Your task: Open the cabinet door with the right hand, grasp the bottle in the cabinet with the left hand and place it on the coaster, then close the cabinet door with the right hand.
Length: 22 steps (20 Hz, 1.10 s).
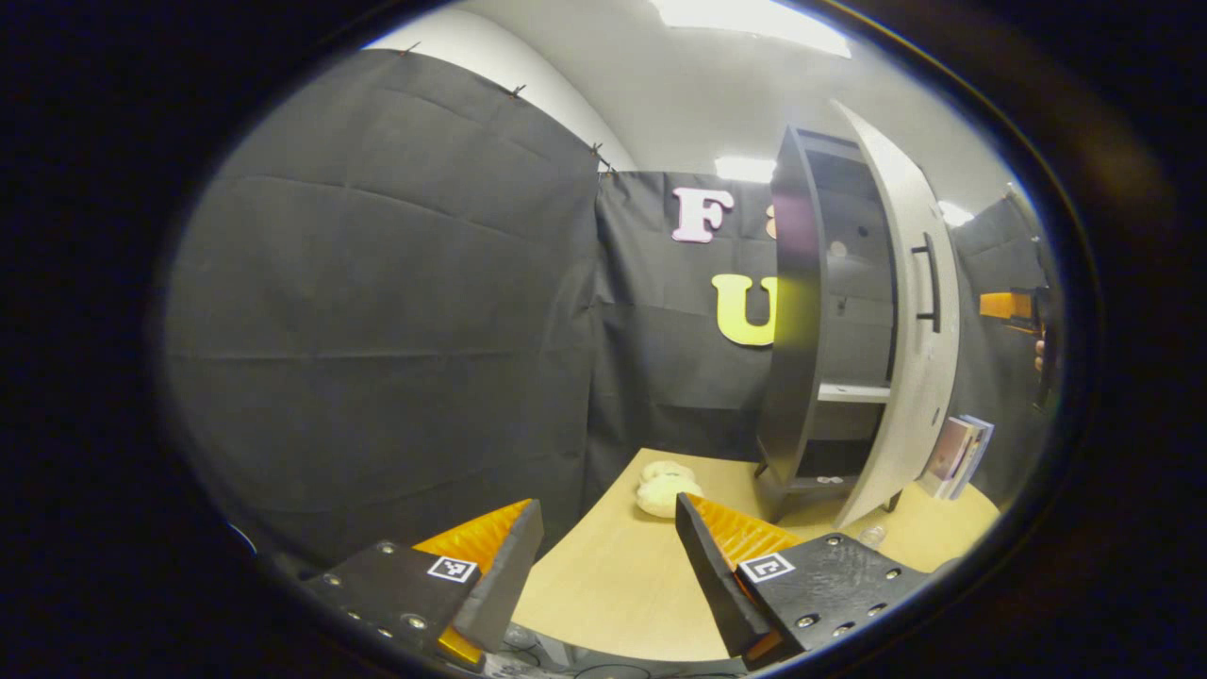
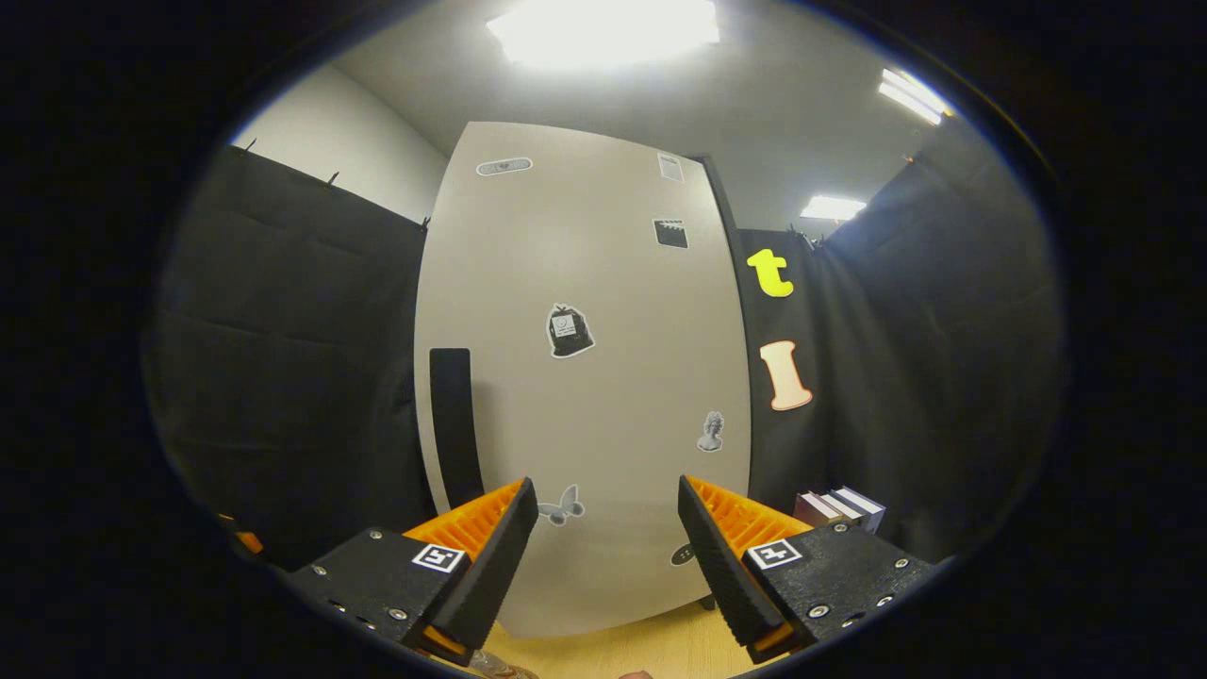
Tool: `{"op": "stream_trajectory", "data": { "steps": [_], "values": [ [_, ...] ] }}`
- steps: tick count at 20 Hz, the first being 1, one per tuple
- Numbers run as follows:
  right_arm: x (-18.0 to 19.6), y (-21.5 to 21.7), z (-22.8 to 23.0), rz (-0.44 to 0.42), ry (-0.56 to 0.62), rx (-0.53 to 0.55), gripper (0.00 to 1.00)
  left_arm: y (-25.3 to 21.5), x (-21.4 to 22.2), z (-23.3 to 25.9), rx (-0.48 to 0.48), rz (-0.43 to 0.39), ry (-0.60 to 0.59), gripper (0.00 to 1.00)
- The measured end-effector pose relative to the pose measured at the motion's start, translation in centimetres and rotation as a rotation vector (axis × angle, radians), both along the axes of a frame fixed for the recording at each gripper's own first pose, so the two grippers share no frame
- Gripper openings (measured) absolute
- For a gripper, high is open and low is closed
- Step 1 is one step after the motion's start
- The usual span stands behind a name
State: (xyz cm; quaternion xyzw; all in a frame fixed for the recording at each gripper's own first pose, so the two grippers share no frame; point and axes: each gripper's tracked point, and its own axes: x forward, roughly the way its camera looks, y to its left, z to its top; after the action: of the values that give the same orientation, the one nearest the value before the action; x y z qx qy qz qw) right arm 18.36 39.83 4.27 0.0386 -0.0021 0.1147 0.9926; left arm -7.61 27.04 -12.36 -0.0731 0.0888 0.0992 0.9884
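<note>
- In the left gripper view, my left claw (image 1: 608, 556) hangs above the pale wooden table (image 1: 613, 594), its jaws spread wide with nothing between them.
- Past its tips a small cream-coloured soft thing (image 1: 664, 488) lies on the table, just left of the cabinet's foot.
- The cabinet (image 1: 801, 311) stands to the right with its door (image 1: 919, 321) swung partly open; I can see a shelf (image 1: 853, 393) inside, but I cannot make out the bottle there.
- Right of the door a few books (image 1: 960, 455) stand upright.
- At the far right edge my other claw (image 1: 1018, 311) shows near the door's handle side.
- In the right gripper view, my right claw (image 2: 603, 552) is released too, jaws apart, facing the door's pale front (image 2: 603, 377).
- Its dark handle (image 2: 453, 424) sits to the left, untouched.
- The books (image 2: 839, 507) stand at the right.
</note>
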Motion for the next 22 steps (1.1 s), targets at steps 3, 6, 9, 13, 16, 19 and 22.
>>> {"op": "stream_trajectory", "data": {
  "steps": [3,6,9,13,16,19,22],
  "values": [
    [-1.0,-1.2,0.2,-0.038,-0.003,-0.021,0.93,-1.0,1.3,-0.1,-0.005,-0.036,-0.002,0.85],
    [-2.2,-2.7,0.5,-0.075,-0.007,-0.053,0.93,-2.7,2.9,-0.1,-0.031,-0.083,-0.004,0.85],
    [-3.5,-4.1,0.9,-0.098,-0.030,-0.072,0.93,-4.3,3.5,0.2,-0.029,-0.119,-0.013,0.85],
    [-4.9,-6.2,0.4,-0.105,-0.039,-0.096,0.93,-7.4,4.9,1.7,-0.019,-0.143,-0.024,0.85],
    [-5.6,-8.1,-0.1,-0.110,-0.042,-0.114,0.93,-10.4,5.7,3.0,-0.002,-0.165,-0.032,0.85],
    [-6.1,-10.1,-0.6,-0.112,-0.033,-0.110,0.93,-13.3,5.6,4.8,0.008,-0.177,-0.047,0.85],
    [-6.6,-12.0,-0.8,-0.119,-0.030,-0.093,0.93,-16.2,5.1,6.0,0.008,-0.198,-0.054,0.89]
  ]
}}
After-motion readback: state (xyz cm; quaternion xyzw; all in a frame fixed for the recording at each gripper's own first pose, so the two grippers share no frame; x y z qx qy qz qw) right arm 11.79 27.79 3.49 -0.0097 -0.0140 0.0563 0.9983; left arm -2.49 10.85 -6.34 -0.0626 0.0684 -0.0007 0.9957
